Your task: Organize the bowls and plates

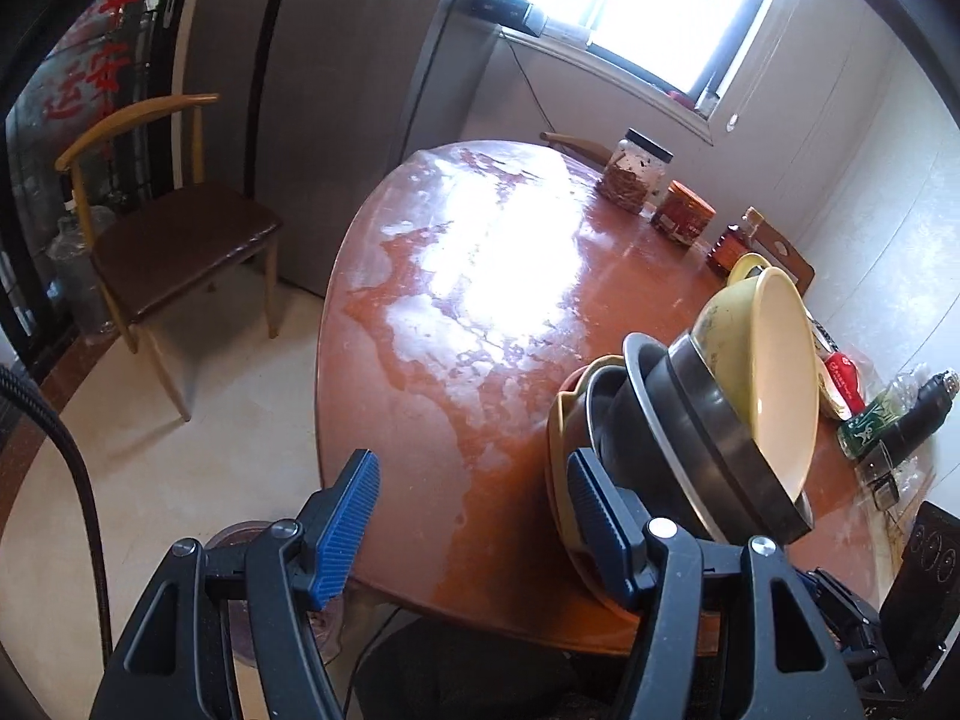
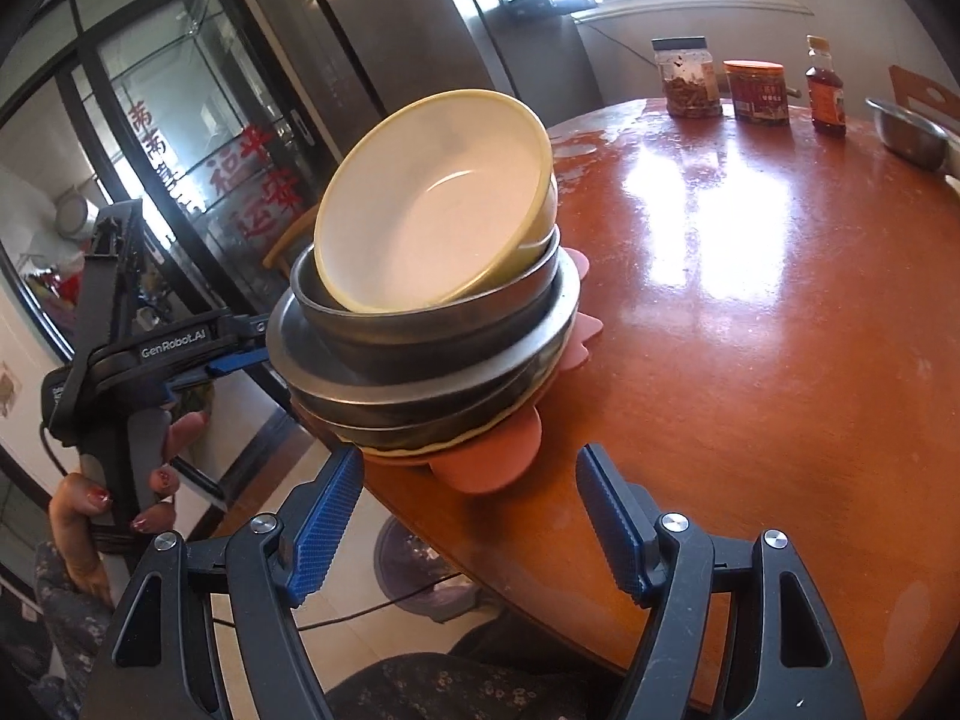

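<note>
Nearest in each wrist view, two black gripper frames with ribbed blue pads are seen. The right gripper is held released, its jaws parted with nothing between them, just short of the table's rounded near edge. The left gripper is likewise unclenched; its right pad lies close against the side of the stack of dishes, though contact cannot be confirmed, and its left pad stands over bare tabletop and floor. In the right wrist view the left gripper is seen reaching the stack from the side, gripped by a hand with painted nails. The stack is set at the very edge of the round table, slightly overhanging it. A pink flower-shaped mat forms its base, followed by a thin yellowish plate, several shallow metal dishes with dull grey rims, and a smooth yellow bowl with a pale interior tilted on top. Beyond the stack, the glossy reddish-brown tabletop is left largely open, with strong glare and a worn whitish patch across its middle. At the far rim a clear jar with a black lid, an orange-lidded tub, a dark sauce bottle and a steel bowl are ranged. Pale open floor is seen to the left, with a wooden chair well apart from the table.
</note>
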Demonstrator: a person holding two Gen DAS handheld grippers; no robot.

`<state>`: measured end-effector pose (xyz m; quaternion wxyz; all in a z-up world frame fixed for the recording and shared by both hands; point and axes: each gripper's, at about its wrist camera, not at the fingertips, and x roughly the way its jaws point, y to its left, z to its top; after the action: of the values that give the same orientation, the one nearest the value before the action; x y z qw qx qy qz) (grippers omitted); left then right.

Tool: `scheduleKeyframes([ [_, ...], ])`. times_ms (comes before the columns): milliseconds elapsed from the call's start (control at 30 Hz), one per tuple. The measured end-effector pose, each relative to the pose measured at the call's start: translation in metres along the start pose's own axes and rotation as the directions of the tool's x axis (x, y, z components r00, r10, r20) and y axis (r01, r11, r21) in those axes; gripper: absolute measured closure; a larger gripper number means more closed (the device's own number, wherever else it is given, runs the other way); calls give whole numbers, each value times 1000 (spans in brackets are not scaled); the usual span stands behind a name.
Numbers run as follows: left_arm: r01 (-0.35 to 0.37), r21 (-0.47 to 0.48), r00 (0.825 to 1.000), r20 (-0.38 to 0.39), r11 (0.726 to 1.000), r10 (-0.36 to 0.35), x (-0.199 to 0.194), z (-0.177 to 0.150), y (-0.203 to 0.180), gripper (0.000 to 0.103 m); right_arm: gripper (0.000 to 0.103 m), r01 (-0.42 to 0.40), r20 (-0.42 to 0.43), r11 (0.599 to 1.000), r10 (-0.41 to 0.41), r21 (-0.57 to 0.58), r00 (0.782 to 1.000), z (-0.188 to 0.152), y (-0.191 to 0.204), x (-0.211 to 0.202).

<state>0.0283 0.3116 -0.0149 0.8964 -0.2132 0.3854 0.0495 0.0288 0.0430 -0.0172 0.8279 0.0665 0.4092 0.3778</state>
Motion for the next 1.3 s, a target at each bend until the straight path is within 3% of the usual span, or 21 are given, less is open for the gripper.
scheduleKeyframes([
  [367, 47, 52, 999, -12, 998, -46, 22, 11, -13, 38, 28, -12, -3, 999, 12, -45, 1000, 1, 2, 10],
  [833, 25, 201, 1000, -24, 979, -20, 35, 10, -77, 39, 32, 38, 12, 998, -38, -54, 999, -2, -28, -10],
  [1300, 39, 274, 998, -48, 961, -26, 45, -2, -131, 39, 33, 67, 48, 997, -65, -41, 997, -17, -61, -47],
])
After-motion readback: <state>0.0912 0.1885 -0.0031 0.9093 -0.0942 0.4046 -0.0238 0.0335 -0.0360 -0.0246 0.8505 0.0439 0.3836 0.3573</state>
